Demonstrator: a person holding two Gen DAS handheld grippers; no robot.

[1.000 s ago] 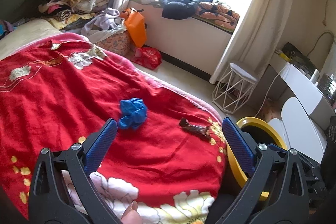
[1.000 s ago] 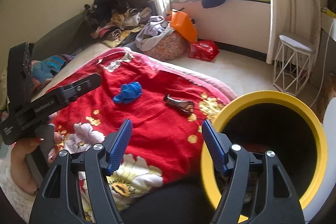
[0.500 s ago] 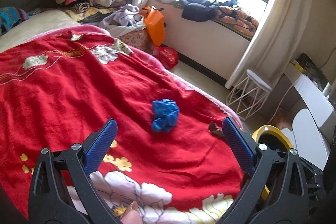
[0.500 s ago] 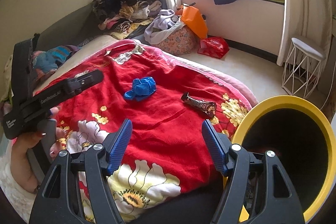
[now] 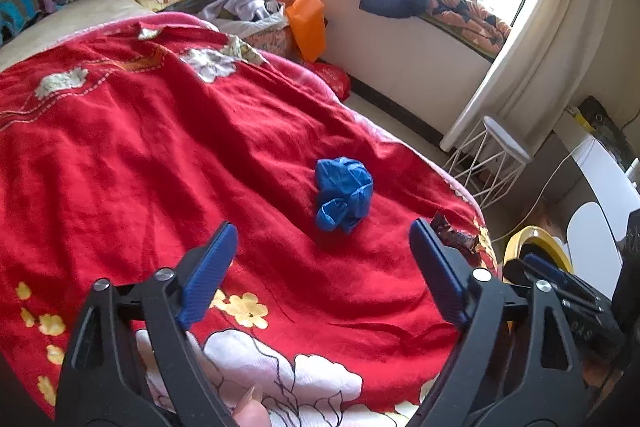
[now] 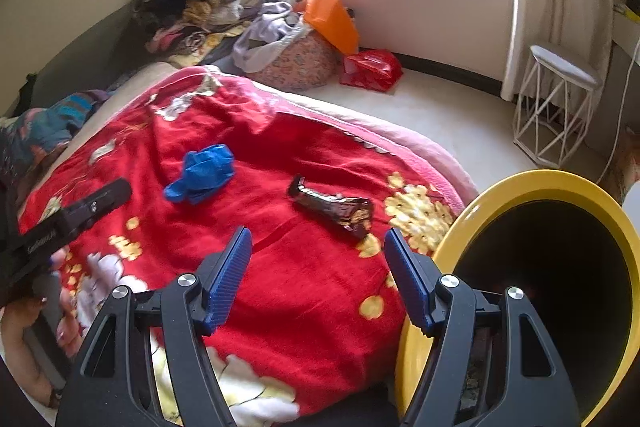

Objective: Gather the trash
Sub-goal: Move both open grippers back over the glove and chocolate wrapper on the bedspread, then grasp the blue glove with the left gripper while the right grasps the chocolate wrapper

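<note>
Trash lies on the red blanket (image 5: 160, 155) of the bed: a blue glove (image 5: 343, 194) in a ball, and a dark wrapper (image 6: 332, 206) beside it, near the yellow bin (image 6: 532, 187). The left gripper (image 5: 320, 255) hangs over the blanket before the glove, its jaws closing with nothing between them. The right gripper (image 6: 318, 259) has its jaws spread, holding nothing, just before the wrapper.

Both wrist views downward over shared bedspread (image 5: 160, 147)
</note>
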